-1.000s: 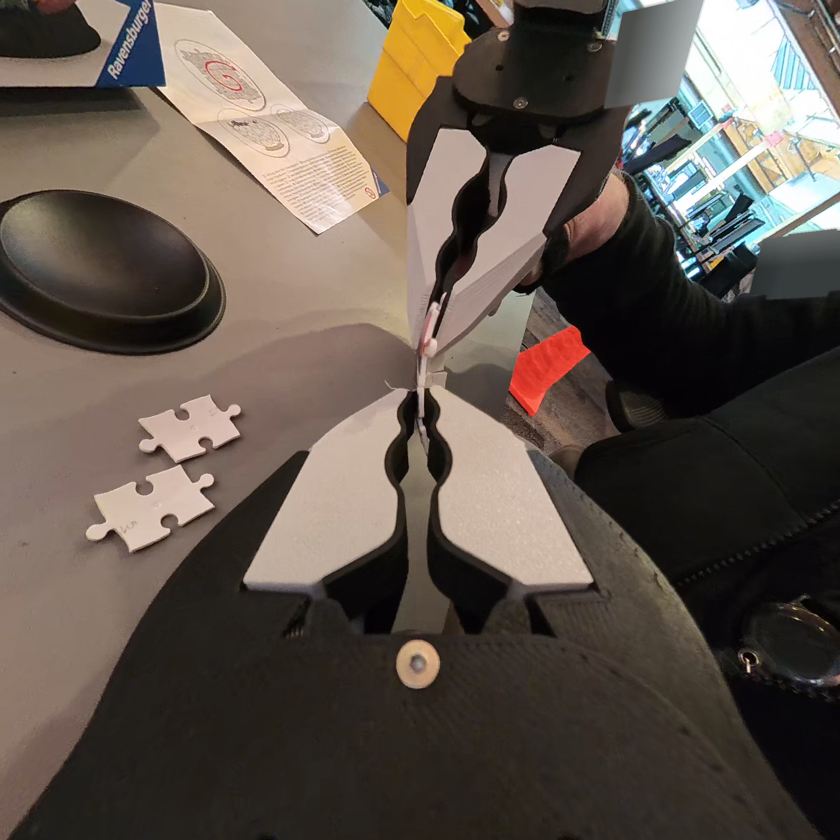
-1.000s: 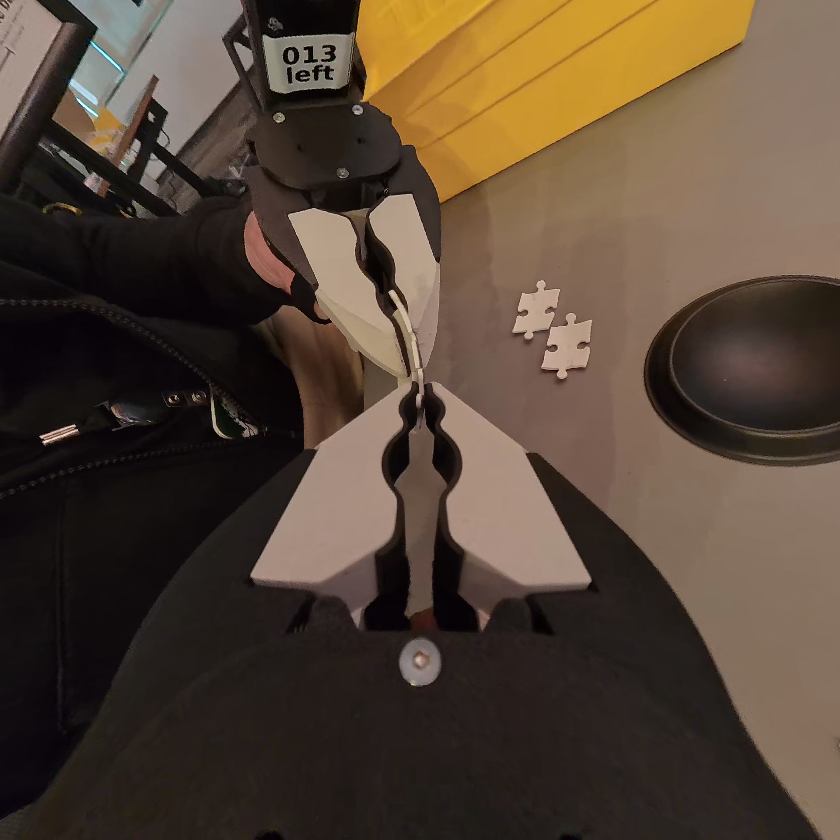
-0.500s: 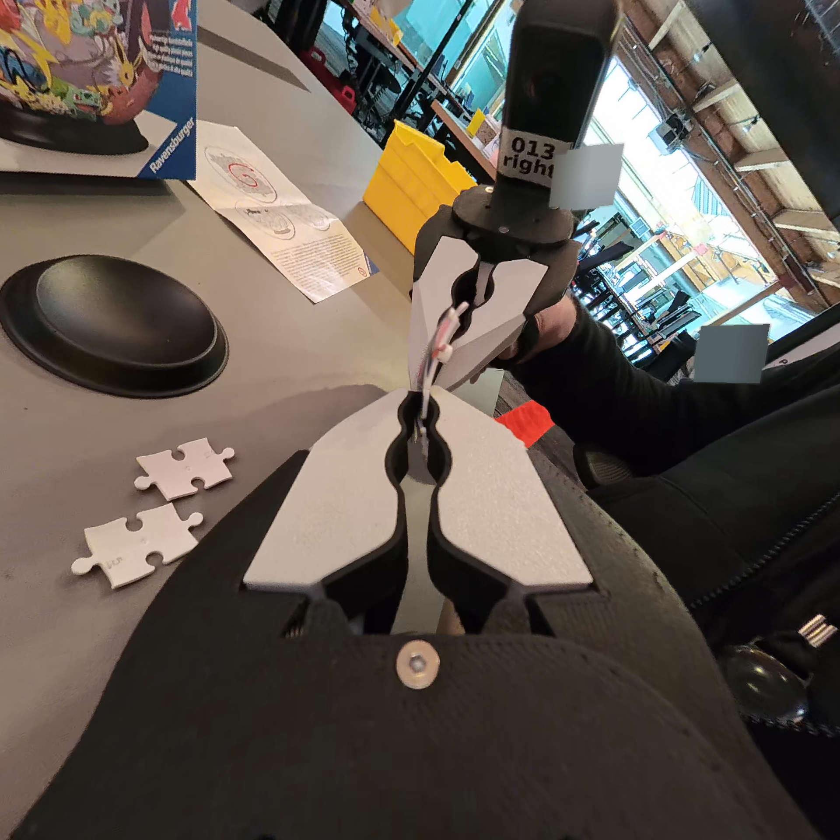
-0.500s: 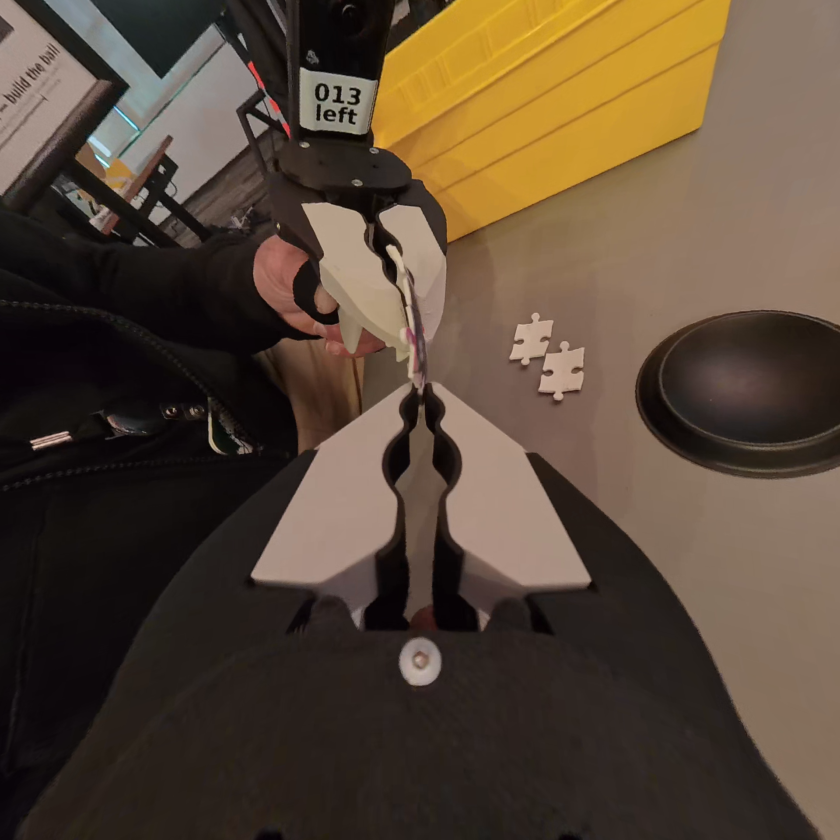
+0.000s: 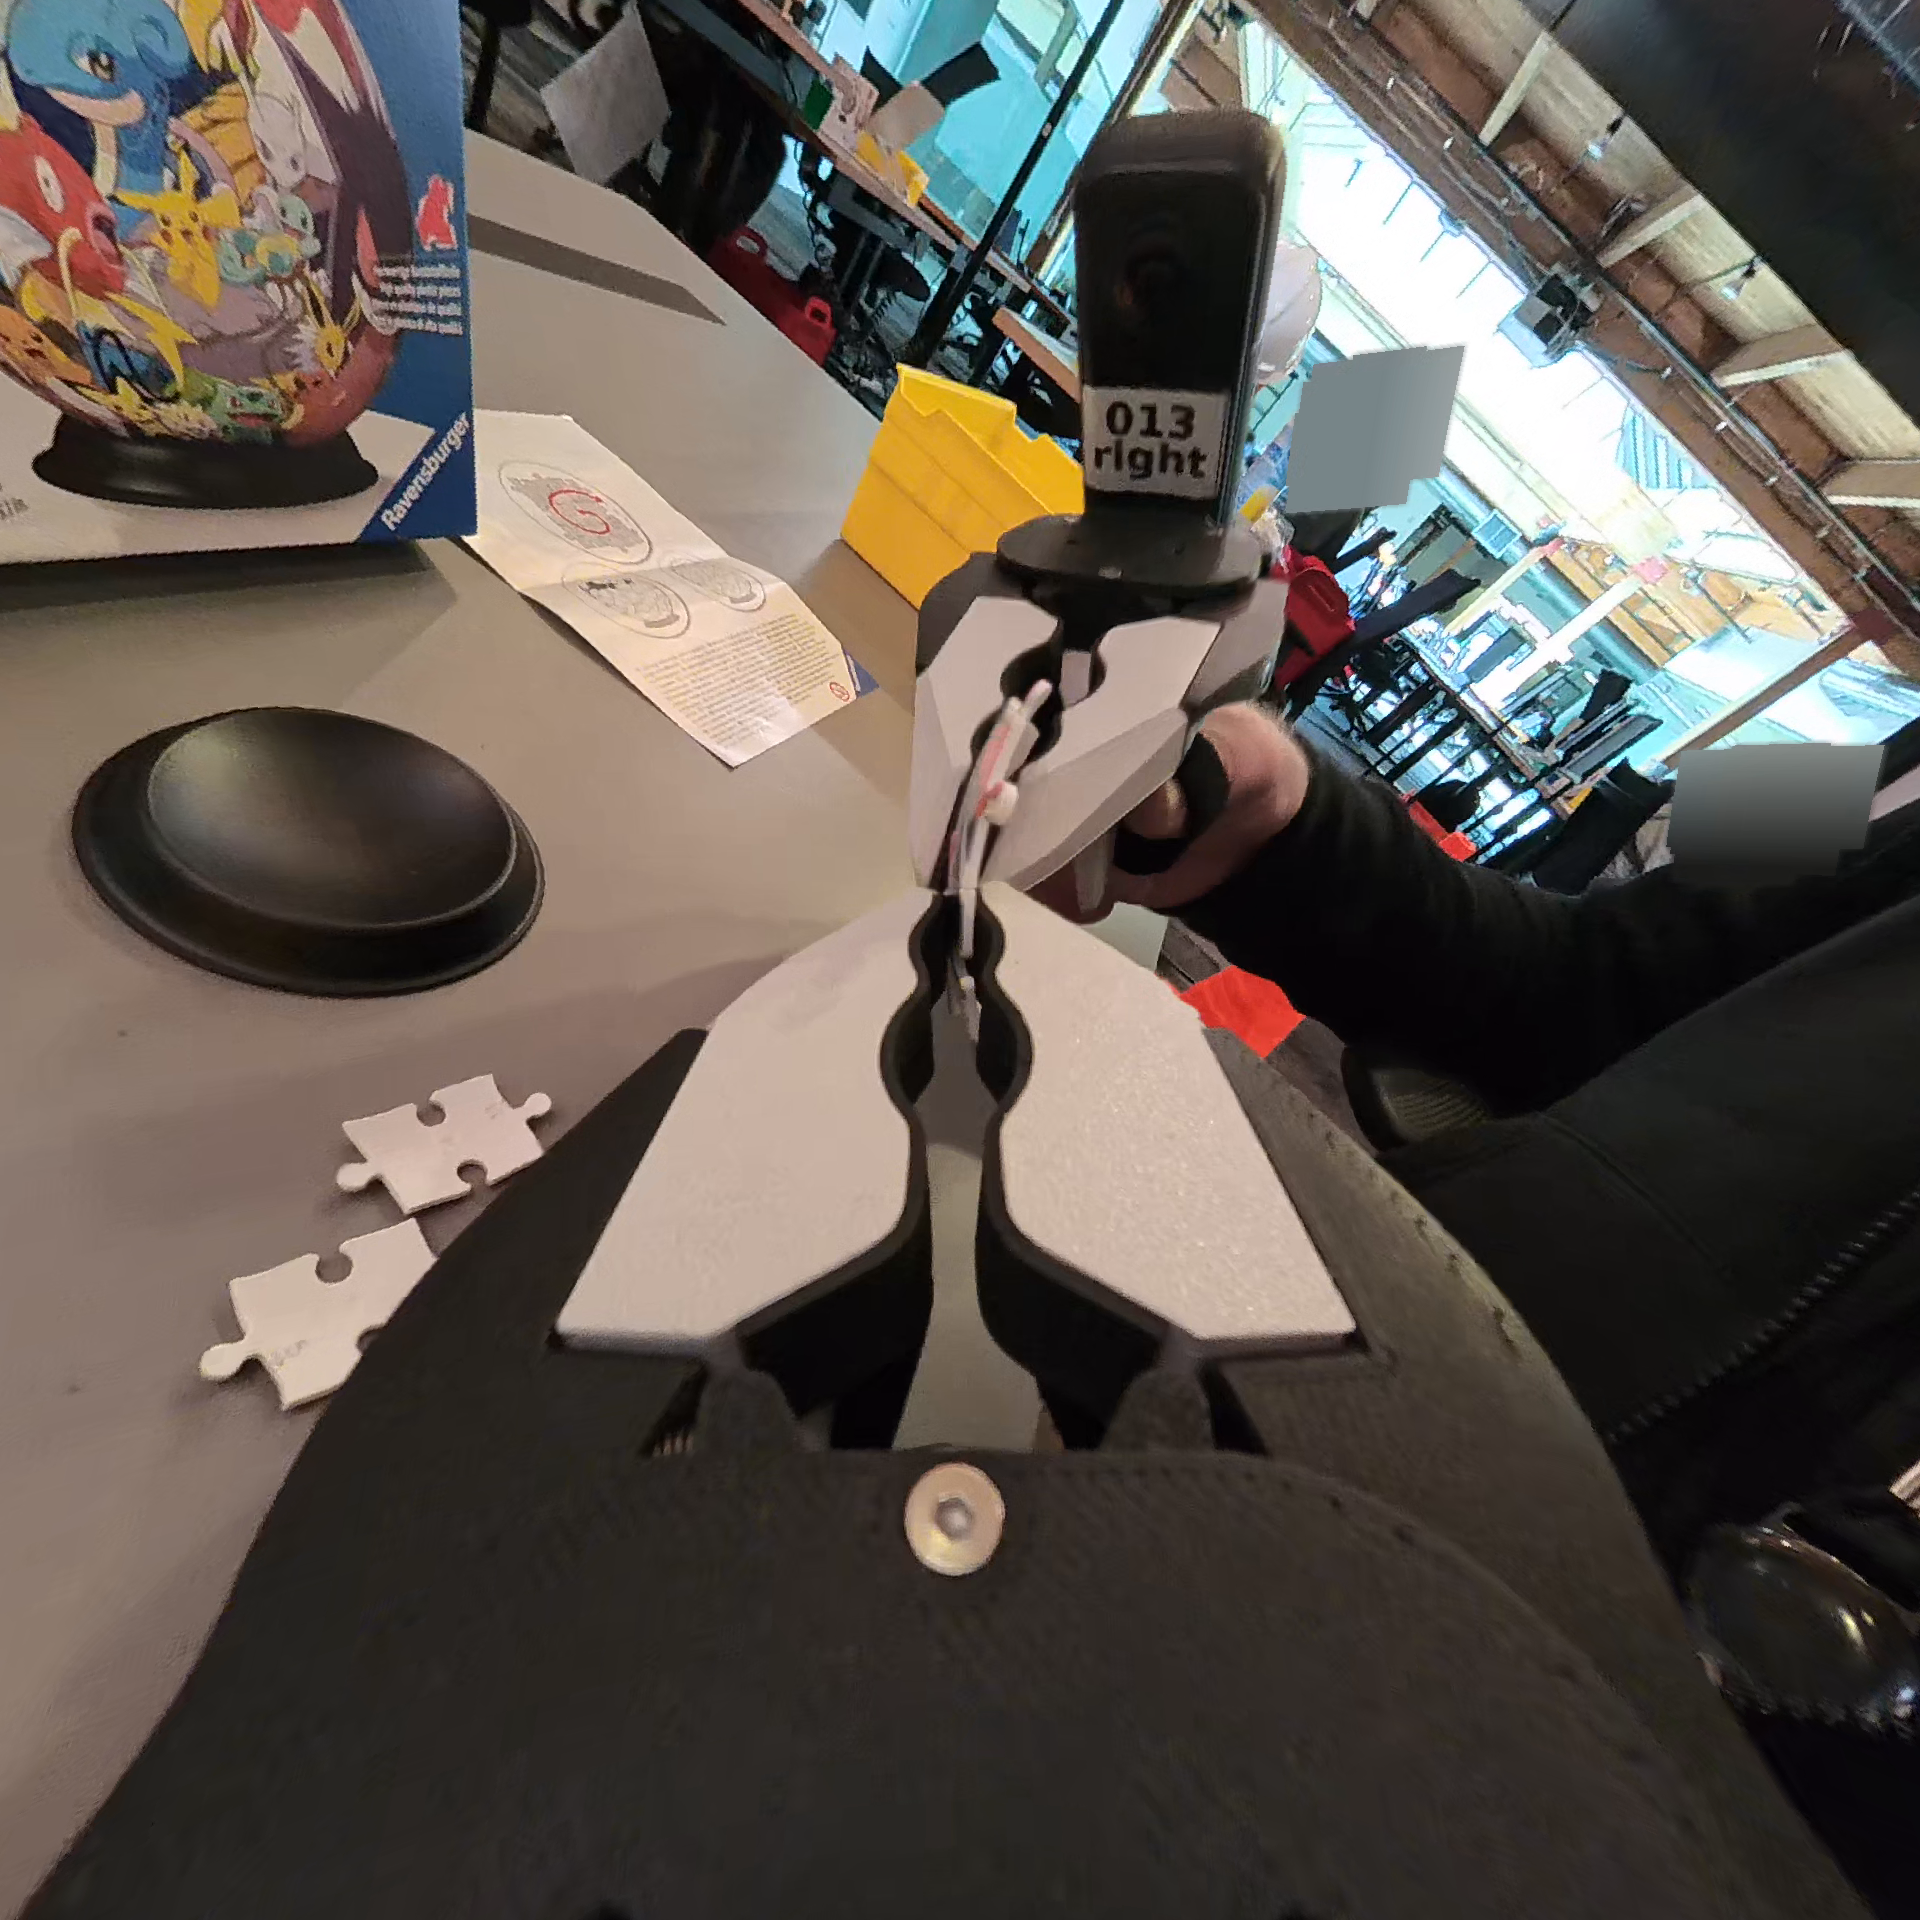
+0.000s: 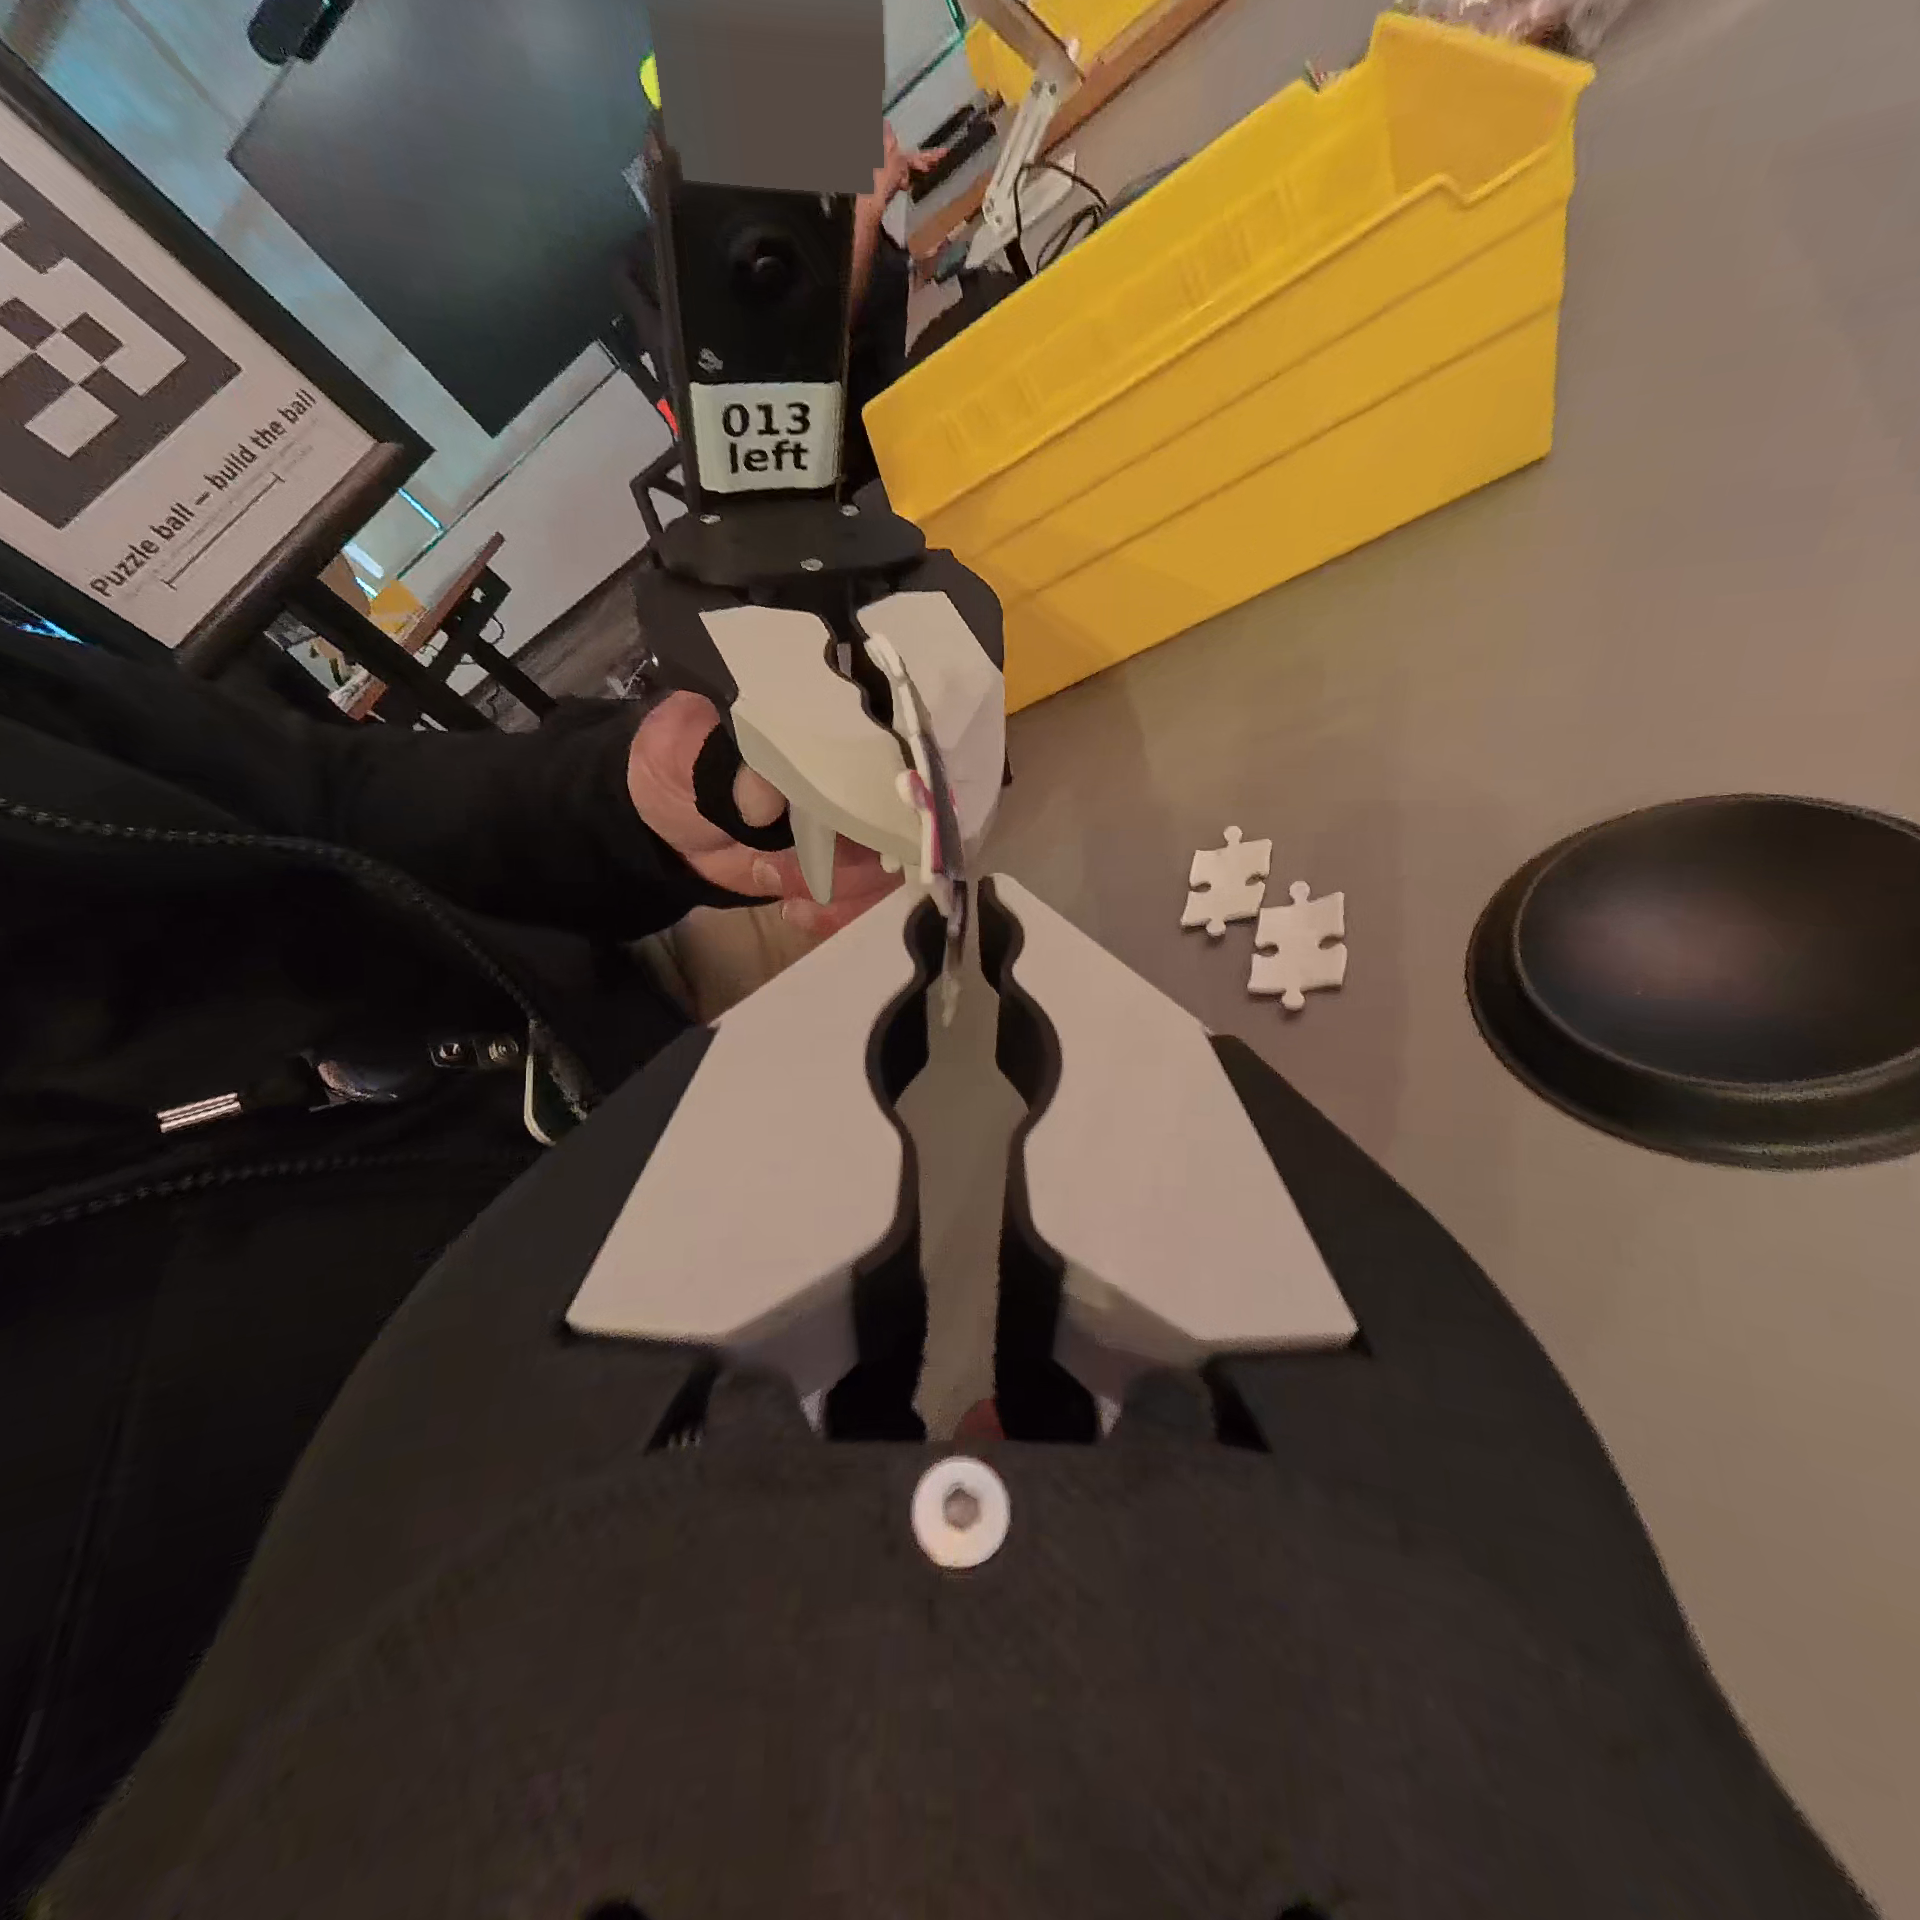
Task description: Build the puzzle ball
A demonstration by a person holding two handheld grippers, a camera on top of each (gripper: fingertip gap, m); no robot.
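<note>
My left gripper (image 5: 961, 904) and right gripper (image 6: 961, 894) meet tip to tip above the table's near edge, each shut on a thin puzzle piece seen edge-on. The left's piece (image 5: 968, 940) and the right's piece (image 5: 995, 764) touch where the tips meet; I cannot tell if they interlock. In the right wrist view the left gripper (image 6: 940, 868) holds its piece (image 6: 920, 748), and the right's piece (image 6: 951, 971) sits between its own fingers. Two loose white pieces (image 5: 447, 1138) (image 5: 312, 1309) lie face down on the grey table, also in the right wrist view (image 6: 1262, 914). The black round stand (image 5: 301, 842) (image 6: 1714, 977) is empty.
A yellow bin (image 6: 1247, 416) (image 5: 956, 478) stands at the table's far side. The puzzle box (image 5: 229, 260) and a paper leaflet (image 5: 665, 603) lie beyond the stand. A framed sign (image 6: 135, 416) stands off the table. A person's hands and black sleeves hold both grippers. My two grippers' fingertips are within a few centimetres of each other.
Both grippers have tilted upward while staying tip to tip, so more of the room shows. The held pieces have stayed gripped and slid closer together. The loose pieces and stand have not moved.
</note>
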